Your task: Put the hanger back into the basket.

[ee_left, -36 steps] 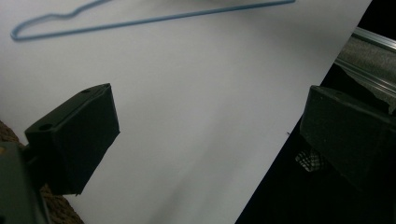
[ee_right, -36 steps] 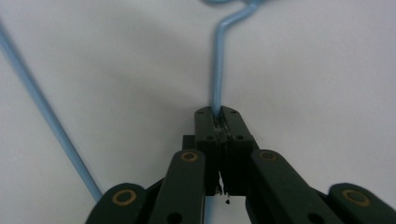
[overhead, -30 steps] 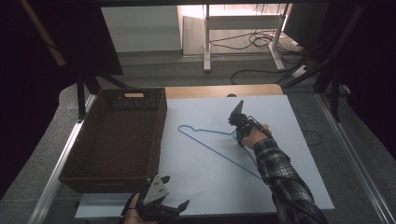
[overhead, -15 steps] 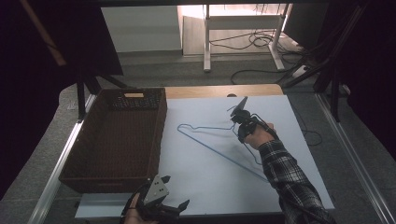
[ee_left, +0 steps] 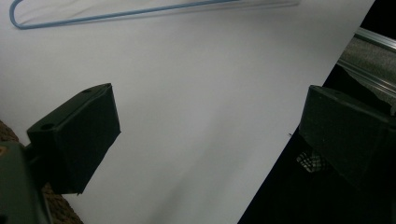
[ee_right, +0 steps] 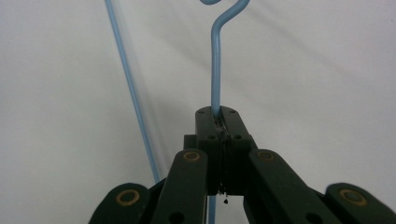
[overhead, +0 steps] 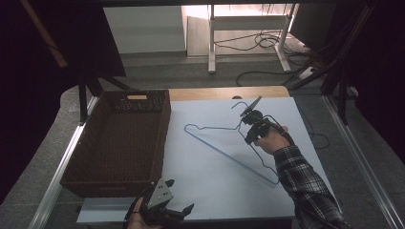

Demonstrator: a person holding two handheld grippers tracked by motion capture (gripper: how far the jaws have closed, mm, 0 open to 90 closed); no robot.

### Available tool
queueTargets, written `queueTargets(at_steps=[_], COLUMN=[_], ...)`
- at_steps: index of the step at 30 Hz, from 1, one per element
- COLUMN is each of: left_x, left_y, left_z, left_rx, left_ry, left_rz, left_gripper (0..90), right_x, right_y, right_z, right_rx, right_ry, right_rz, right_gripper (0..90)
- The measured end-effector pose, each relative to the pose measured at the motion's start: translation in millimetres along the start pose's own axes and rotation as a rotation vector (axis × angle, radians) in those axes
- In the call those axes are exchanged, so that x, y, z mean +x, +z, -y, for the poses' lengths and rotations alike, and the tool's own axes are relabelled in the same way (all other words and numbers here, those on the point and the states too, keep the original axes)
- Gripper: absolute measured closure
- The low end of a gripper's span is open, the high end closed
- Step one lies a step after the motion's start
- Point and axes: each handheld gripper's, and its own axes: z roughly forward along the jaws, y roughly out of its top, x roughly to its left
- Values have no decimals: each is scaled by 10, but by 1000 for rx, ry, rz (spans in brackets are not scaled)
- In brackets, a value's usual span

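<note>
Dark wicker basket [overhead: 117,143] at the left of the table, long side beside the white sheet [overhead: 215,191]; inside looks bare, though the dim light hides the floor of it; a pale tag [overhead: 137,97] at the far wall.

Blue wire hanger [overhead: 224,150] flat on the sheet, right of the basket and apart from it; hook end toward the far right, long bar running diagonally toward the near right corner.

Right gripper [overhead: 249,125] at the hook end, jaws pressed together on the hanger's neck; in the right gripper view, wire [ee_right: 215,70] rising straight from between the closed pads to the curled hook, one arm of the hanger slanting off at the left. Hand [overhead: 273,139] behind it, plaid sleeve [overhead: 305,186] along the sheet's right side.

Left gripper [overhead: 167,210] low at the near edge, just by the basket's near corner; jaws spread wide over bare sheet, nothing between; hanger's bend [ee_left: 18,14] far off at the top of the left gripper view.

Beyond the table: white desk legs [overhead: 248,33], loose cables [overhead: 267,45] on the floor.
</note>
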Motion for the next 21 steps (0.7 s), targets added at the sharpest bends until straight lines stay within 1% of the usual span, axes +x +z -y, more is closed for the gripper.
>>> queueTargets(at_steps=[1,3,4,8,10,16,21], left_x=[1,2,3,3,3,4,6], left_y=[1,1,1,-2,-2,-5,-14], left_z=[0,0,0,0,-1,-2,-5], left_rx=[1,1,1,-2,-2,-3,-9], left_ry=[1,0,0,-1,-1,0,-8], left_rz=[-1,-1,-1,-1,-2,-4,-3], left_gripper=[52,52,52,53,53,54,55], right_x=[9,12,22,37,46,88,116], right_y=[-29,-40,-73,-124,-160,-274,-353], right_z=[9,11,14,17,18,17,33], right_rx=[-12,-16,-30,-45,-58,-106,-141], right_ry=[0,-2,-2,-9,-12,-32,-49], right_rz=[-13,-16,-25,-28,-39,-46,-44], right_gripper=[883,884,884,885,885,887,887])
